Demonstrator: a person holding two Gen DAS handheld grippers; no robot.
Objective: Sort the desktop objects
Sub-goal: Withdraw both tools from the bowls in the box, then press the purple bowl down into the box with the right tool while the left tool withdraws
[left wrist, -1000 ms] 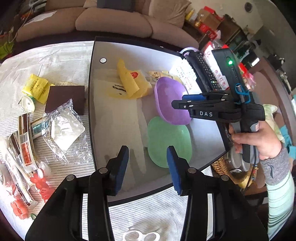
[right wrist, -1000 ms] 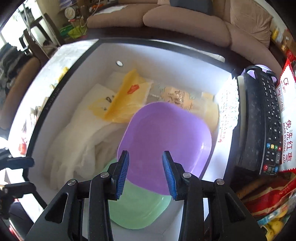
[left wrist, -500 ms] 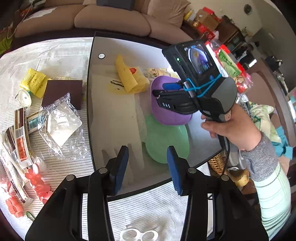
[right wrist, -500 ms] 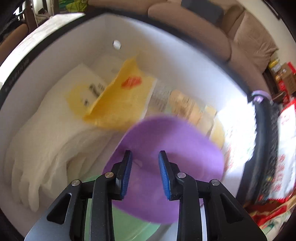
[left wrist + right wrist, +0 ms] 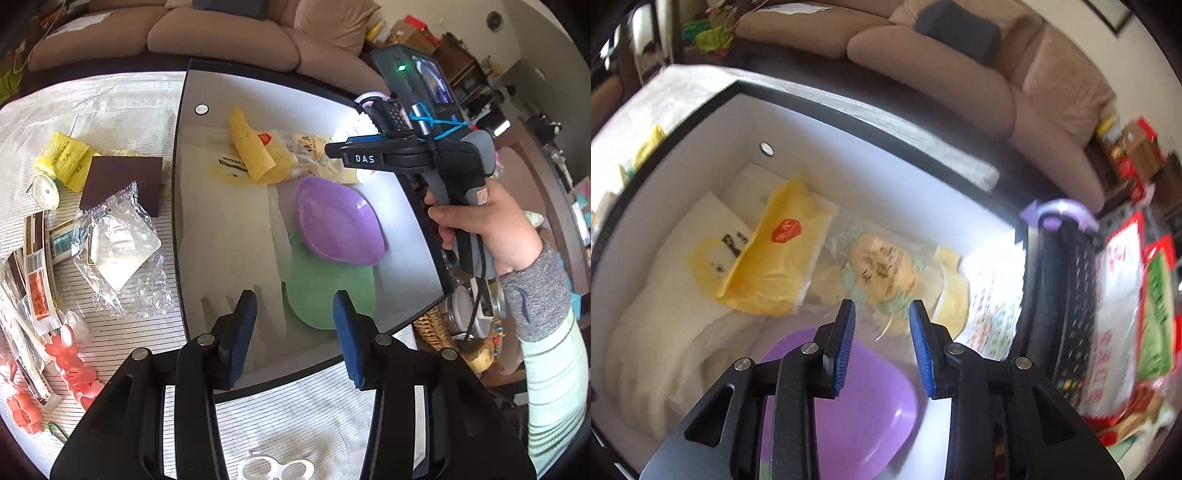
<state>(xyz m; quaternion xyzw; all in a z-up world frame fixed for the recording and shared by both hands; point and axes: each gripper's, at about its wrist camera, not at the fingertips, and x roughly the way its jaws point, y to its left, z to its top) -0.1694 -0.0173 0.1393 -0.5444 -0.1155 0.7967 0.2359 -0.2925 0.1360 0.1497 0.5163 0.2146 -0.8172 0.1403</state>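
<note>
While nothing's actually being held, the purple bowl sits mid-frame in the left wrist view, tilted, its lower edge overlapping the green plate just below it, both on the grey tray. Just left of them lies a white glove, and up above is a yellow packet next to a clear snack bag.

Right gripper hangs over the far rim of the bowl, jaws spread with nothing between them, pointed at that snack bag. In the left wrist view you can see the right hand at the right side of the frame, fist wrapped round the handle, gripper held level and aimed left across the tray.

Left gripper is at bottom centre, jaws wide apart too, hovering over the near edge of the tray by the plate.

Off to the left on the striped cloth: a brown box, a crinkly clear wrapper, and pink clips. A black remote sits right of the tray.
</note>
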